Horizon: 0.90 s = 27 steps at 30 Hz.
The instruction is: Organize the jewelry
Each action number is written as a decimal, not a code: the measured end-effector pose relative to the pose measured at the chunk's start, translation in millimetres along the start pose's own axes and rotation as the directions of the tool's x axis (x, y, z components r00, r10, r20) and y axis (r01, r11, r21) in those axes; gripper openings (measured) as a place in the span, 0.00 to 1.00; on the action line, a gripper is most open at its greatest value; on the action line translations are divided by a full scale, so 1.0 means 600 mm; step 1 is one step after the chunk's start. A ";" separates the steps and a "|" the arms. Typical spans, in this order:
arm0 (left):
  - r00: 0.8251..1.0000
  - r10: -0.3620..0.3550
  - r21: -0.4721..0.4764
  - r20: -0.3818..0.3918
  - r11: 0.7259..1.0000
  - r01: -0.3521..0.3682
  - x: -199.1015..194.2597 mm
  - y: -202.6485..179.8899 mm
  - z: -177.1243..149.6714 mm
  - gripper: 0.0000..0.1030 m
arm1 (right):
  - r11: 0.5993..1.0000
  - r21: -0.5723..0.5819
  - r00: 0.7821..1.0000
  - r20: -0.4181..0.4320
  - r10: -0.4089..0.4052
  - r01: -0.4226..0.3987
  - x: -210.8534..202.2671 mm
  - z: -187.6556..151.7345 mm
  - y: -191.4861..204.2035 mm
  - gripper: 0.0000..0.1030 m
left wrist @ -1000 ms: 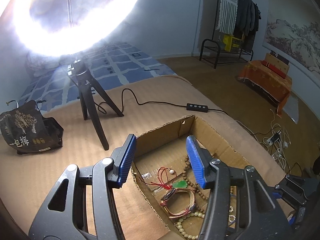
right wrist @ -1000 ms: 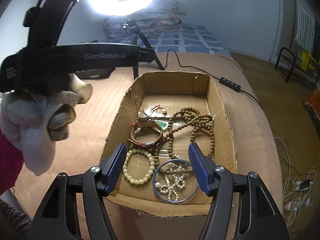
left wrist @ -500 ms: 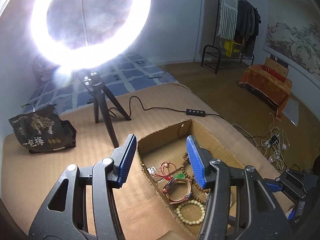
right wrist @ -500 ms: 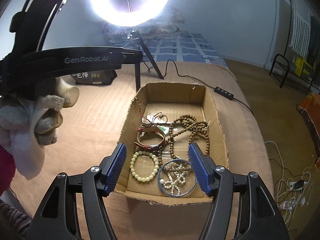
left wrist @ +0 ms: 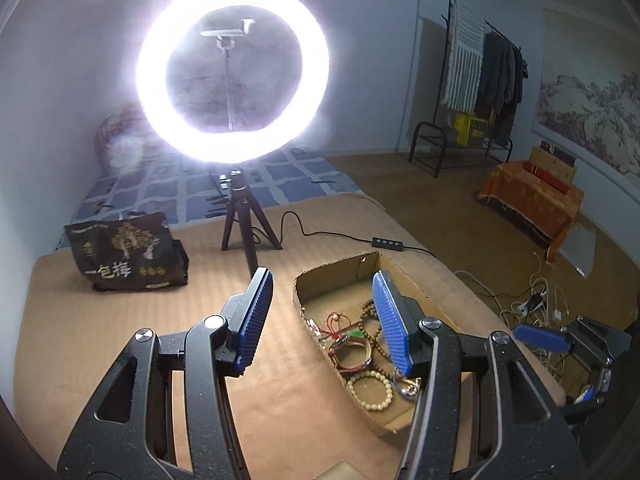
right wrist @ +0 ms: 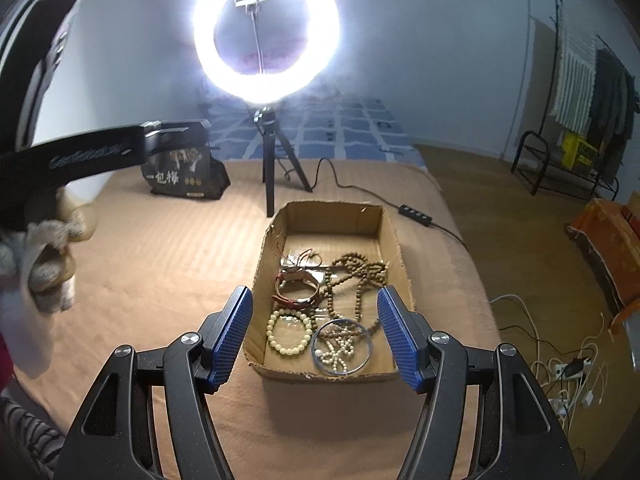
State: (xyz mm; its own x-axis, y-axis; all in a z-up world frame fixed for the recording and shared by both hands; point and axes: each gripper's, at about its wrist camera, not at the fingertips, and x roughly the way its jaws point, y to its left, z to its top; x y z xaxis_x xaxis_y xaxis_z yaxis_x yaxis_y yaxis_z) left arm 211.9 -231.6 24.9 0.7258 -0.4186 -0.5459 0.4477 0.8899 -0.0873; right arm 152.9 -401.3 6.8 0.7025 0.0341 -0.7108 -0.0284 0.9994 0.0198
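A shallow cardboard box (right wrist: 386, 236) lies on the tan bed cover and holds jewelry: a cream bead bracelet (right wrist: 289, 330), a blue bangle (right wrist: 342, 346) around small pearls, a brown wooden bead necklace (right wrist: 356, 276), a brown leather watch strap (right wrist: 296, 292) and a red cord pendant (right wrist: 306, 258). My right gripper (right wrist: 316, 338) is open and empty, above the box's near end. My left gripper (left wrist: 324, 320) is open and empty, above the box's left wall (left wrist: 316, 336). The bracelet (left wrist: 370, 390) and strap (left wrist: 352, 354) show there too.
A lit ring light on a black tripod (right wrist: 270, 148) stands behind the box, its cable and switch (right wrist: 416, 214) running right. A black printed bag (left wrist: 126, 252) sits at the back left. The bed's right edge drops to a floor with tangled cords (right wrist: 568, 368).
Both grippers have pulled back and up from the box, so the box looks smaller and farther. The ring light has come fully into view. Both stay open.
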 end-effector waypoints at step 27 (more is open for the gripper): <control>0.992 0.102 0.035 0.073 0.994 -0.104 -0.208 -0.023 -0.123 0.89 | 0.996 -0.010 0.985 0.150 -0.086 0.088 -0.102 -0.022 0.035 0.77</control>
State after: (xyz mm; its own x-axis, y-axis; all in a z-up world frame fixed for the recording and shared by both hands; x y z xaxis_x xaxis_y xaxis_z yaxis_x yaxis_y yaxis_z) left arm 77.1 -178.2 32.8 0.8036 -0.3381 -0.4899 0.3873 0.9219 -0.0009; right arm 99.9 -382.6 41.1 0.8011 -0.0512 -0.5964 0.0266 0.9984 -0.0501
